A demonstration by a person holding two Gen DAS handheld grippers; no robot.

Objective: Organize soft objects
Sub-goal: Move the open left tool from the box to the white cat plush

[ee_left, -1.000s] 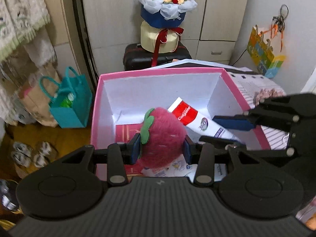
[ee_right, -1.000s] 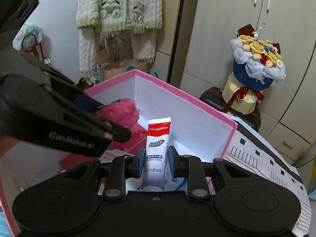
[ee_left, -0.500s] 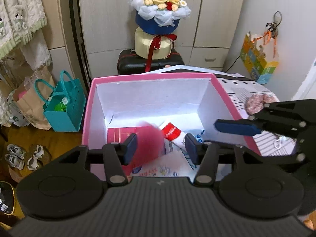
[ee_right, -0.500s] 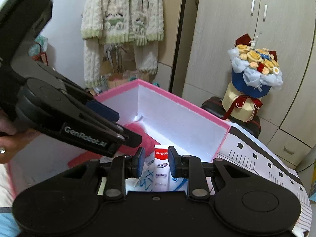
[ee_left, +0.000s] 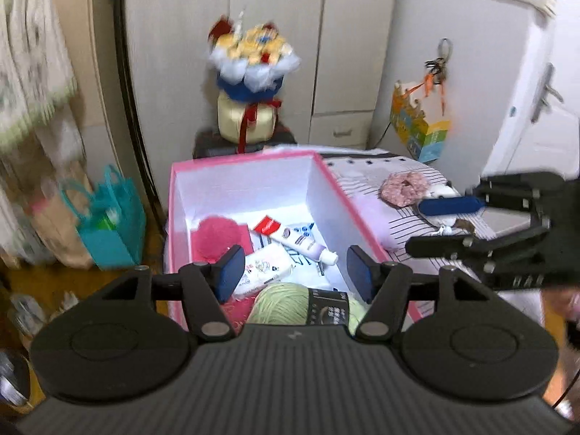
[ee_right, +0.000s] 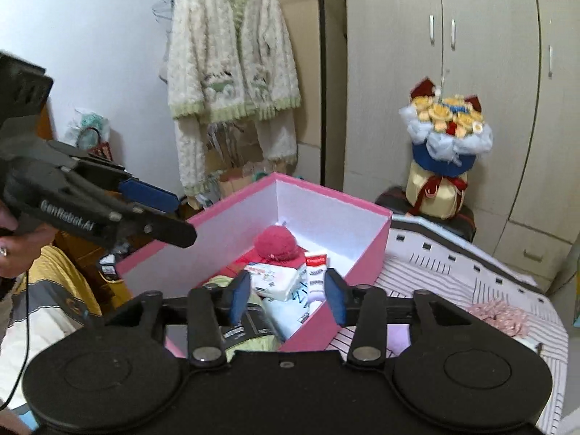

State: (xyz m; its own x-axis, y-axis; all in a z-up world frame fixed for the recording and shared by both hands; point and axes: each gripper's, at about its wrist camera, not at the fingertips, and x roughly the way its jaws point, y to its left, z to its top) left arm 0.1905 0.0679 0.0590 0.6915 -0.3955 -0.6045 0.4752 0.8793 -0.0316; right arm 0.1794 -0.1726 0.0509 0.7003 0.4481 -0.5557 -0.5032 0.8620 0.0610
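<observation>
The toothpaste tube [ee_left: 294,240] lies flat on the floor of the pink box [ee_left: 328,174], its long axis slanting across the box: the red crimped end points toward the far left corner, the white cap toward the box's right wall. Beside it, against the left wall, sits the plush strawberry [ee_left: 217,240], a rounded thing with no clear long axis from here (its green leaves are not visible in the left wrist view). Nearer the front edge of the box lie a white tissue pack [ee_left: 266,270] and a pale green yarn skein [ee_left: 290,304] with a dark label band.

The left gripper [ee_left: 294,273] hangs above the box's near end with its jaws spread and nothing between the blue pads. The right gripper [ee_right: 287,299] is likewise spread and empty over the near right corner.

A second earlier the left jaws pinched the strawberry and the right jaws pinched the tube, which stood nearly upright inside the box. Both sets of jaws have just been opening, both things now rest on the box floor, and both grippers sit higher and further back from the box.

On the striped bedspread [ee_left: 366,195] past the box's right edge lies a pink scrunchie [ee_left: 404,188].
</observation>
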